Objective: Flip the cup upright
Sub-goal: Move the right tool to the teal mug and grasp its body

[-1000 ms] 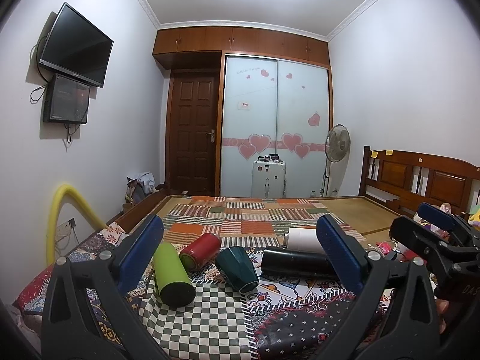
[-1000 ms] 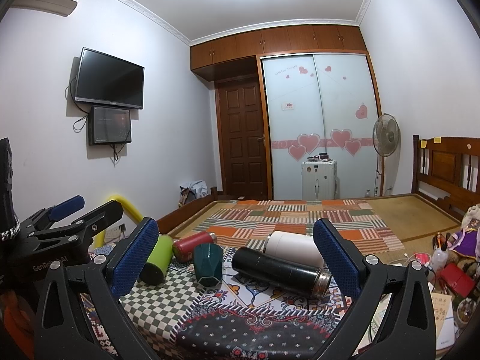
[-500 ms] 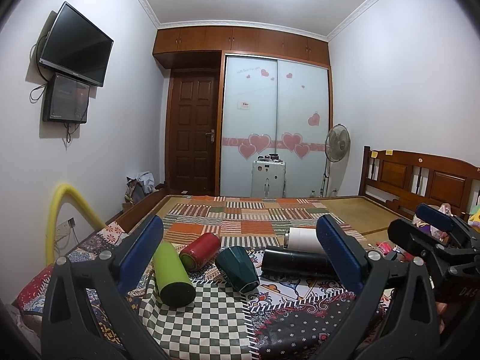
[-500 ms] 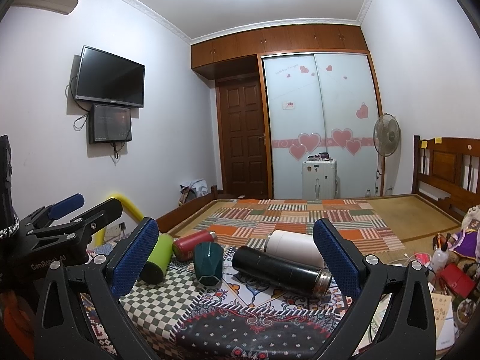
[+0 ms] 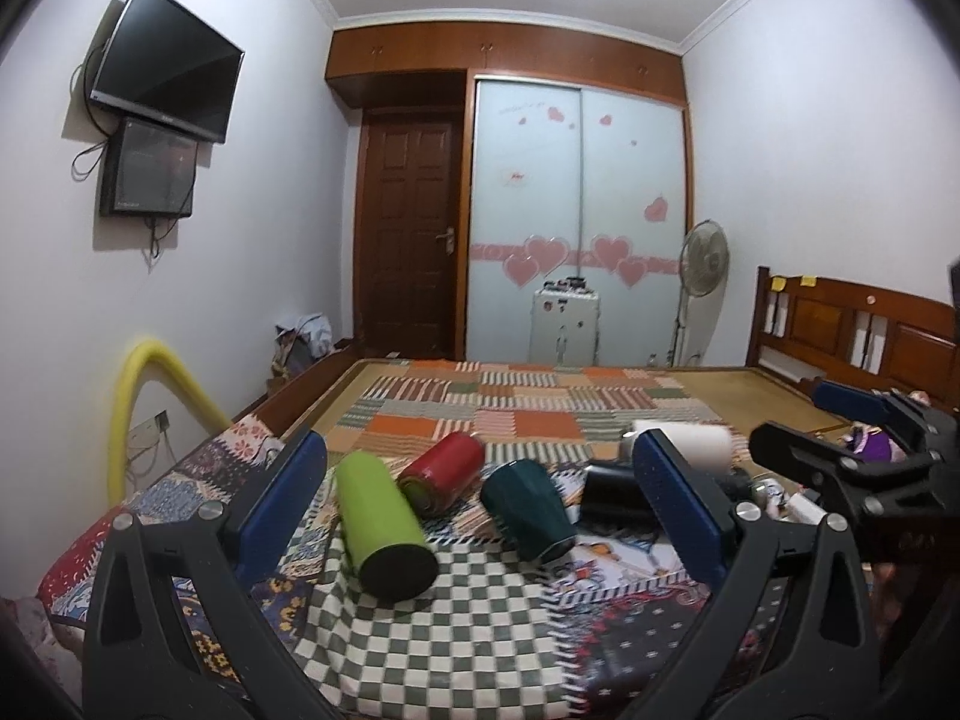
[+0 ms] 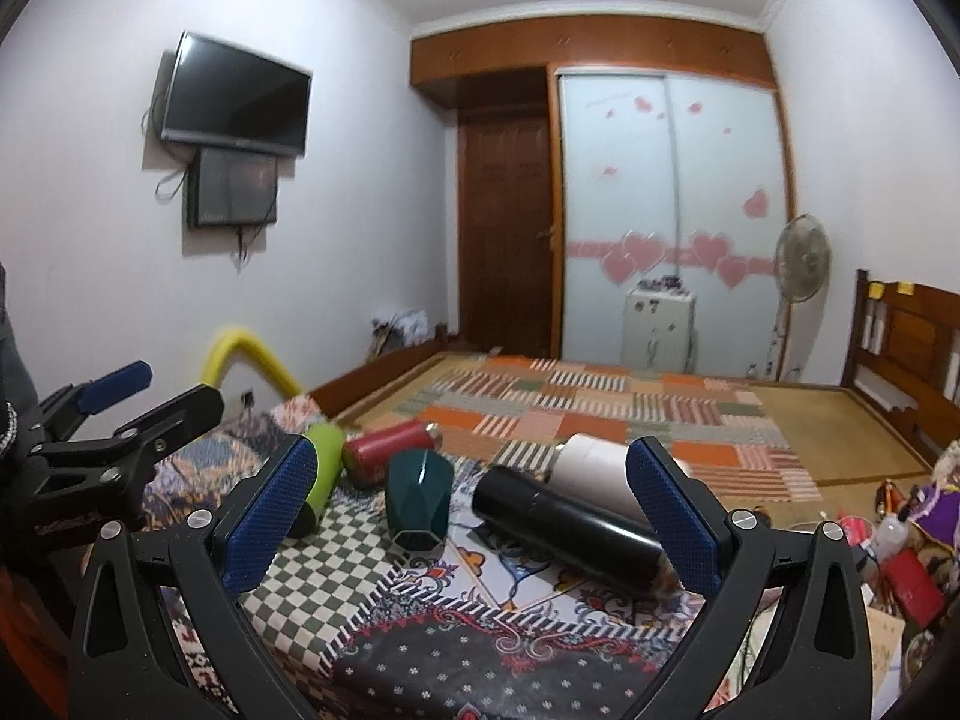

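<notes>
Several cups lie on their sides on a patterned cloth: a lime green one (image 5: 381, 525), a red one (image 5: 444, 473), a dark teal faceted one (image 5: 527, 509), a black flask (image 6: 567, 525) and a white one (image 6: 597, 471). My left gripper (image 5: 477, 516) is open and empty, just short of the green and teal cups. My right gripper (image 6: 471, 516) is open and empty, framing the teal cup (image 6: 415, 501) and the black flask. Each gripper shows at the edge of the other's view.
The cups rest on a checkered and floral cloth (image 5: 456, 636) at the near end of a bed with a patchwork mat (image 5: 516, 408). A yellow foam tube (image 5: 129, 414) curves at the left. Clutter (image 6: 900, 546) lies at the right. A wooden headboard (image 5: 870, 336) stands far right.
Both grippers have moved forward and tilted down toward the cups, which now look larger and nearer. Both jaws stay open. The cups have not moved.
</notes>
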Demonstrator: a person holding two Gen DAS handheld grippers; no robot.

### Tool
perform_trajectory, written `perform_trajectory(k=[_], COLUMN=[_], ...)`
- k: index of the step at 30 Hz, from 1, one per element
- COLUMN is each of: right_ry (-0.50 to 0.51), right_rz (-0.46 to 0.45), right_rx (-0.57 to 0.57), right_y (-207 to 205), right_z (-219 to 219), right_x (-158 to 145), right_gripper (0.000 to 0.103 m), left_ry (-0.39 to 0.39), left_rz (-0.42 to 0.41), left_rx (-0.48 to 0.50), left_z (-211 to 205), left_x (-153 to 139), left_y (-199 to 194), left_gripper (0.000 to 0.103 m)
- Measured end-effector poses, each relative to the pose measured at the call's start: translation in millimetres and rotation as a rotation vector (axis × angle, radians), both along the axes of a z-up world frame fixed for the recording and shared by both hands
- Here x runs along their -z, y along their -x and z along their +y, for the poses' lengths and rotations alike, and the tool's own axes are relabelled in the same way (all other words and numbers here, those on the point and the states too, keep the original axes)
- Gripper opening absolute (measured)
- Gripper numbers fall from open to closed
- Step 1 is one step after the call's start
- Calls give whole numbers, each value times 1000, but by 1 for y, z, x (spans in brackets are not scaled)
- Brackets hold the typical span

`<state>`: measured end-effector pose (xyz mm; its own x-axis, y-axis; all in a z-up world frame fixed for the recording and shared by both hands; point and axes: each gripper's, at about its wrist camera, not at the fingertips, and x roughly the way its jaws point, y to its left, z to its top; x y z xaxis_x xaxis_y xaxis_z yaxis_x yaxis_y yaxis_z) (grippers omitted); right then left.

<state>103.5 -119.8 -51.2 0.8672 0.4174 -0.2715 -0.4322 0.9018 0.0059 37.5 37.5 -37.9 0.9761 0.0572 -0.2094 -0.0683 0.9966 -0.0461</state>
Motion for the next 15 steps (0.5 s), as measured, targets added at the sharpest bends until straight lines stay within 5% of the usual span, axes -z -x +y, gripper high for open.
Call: perform_trajectory(k=[15], right_ry=[194], right_rz=[350], right_rx=[-184], right_y=[-115], right_z=[79], right_x=[48], right_gripper=[100], left_ry=[27], left_rz=[143], left_rx=[-51], left_z=[52], left_x=[57], left_y=[-39], left_gripper=[103])
